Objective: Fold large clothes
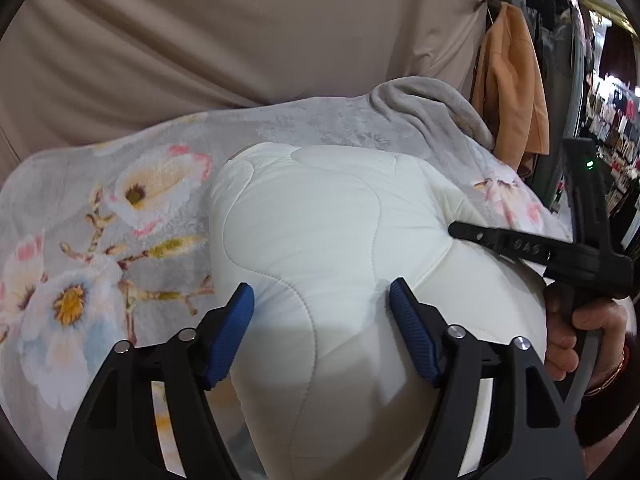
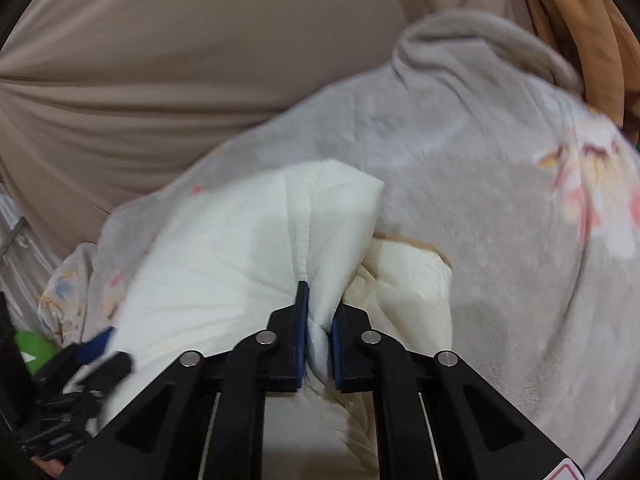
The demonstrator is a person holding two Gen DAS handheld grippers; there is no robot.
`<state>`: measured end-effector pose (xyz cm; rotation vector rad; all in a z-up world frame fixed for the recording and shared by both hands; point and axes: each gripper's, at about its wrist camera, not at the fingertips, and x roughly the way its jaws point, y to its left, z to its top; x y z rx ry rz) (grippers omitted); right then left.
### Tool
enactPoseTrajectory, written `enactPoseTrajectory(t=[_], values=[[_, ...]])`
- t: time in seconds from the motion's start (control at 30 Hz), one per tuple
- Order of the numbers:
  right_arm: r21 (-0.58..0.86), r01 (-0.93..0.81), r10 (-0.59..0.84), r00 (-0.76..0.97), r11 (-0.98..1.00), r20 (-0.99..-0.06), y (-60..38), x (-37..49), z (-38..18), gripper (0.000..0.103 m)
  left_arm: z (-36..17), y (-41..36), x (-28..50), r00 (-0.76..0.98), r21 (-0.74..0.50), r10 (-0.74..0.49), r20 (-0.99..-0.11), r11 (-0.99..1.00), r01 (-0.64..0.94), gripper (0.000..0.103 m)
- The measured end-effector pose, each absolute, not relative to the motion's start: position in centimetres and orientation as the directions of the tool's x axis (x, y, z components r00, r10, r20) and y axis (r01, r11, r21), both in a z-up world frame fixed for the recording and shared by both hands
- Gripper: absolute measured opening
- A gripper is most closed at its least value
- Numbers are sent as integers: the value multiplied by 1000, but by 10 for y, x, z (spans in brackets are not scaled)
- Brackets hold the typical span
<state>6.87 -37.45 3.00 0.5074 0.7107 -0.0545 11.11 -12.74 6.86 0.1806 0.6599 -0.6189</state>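
Pinching a bunched fold of the white quilted garment, the right gripper clamps it at six o'clock; the left gripper spreads wide over the padded bundle (partly folded, I judge), resting on a floral blanket toward twelve.

Black gripper frames, blue ribbed pads, silver screws.
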Motion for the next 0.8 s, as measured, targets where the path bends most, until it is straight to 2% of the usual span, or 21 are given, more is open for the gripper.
enactPoseTrajectory(t=[0.17, 0.4, 0.47, 0.53, 0.67, 0.73, 0.8], values=[[330, 221, 52, 757, 918, -652, -363, 73, 17, 11, 50, -132, 116, 640, -11, -447, -624, 825, 566, 72], [364, 213, 79, 761, 907, -643, -365, 67, 25, 18, 36, -130, 114, 670, 10, -409, -620, 849, 528, 76], [373, 232, 67, 766, 898, -639, -366, 61, 39, 23, 44, -116, 116, 638, -55, -436, -634, 849, 526, 76], [361, 232, 26, 810, 903, -586, -364, 46, 67, 27, 61, -101, 117, 619, -109, -461, -636, 847, 520, 74], [272, 195, -30, 858, 942, -512, -348, 50, 117, 27, 107, -100, 120, 667, -127, -486, -564, 849, 512, 75], [206, 180, -51, 857, 962, -512, -339, 72, 127, 27, 120, -115, 128, 684, -115, -482, -548, 853, 510, 76], [184, 183, -50, 828, 966, -559, -339, 101, 116, 27, 117, -135, 141, 684, -104, -460, -566, 863, 495, 78]])
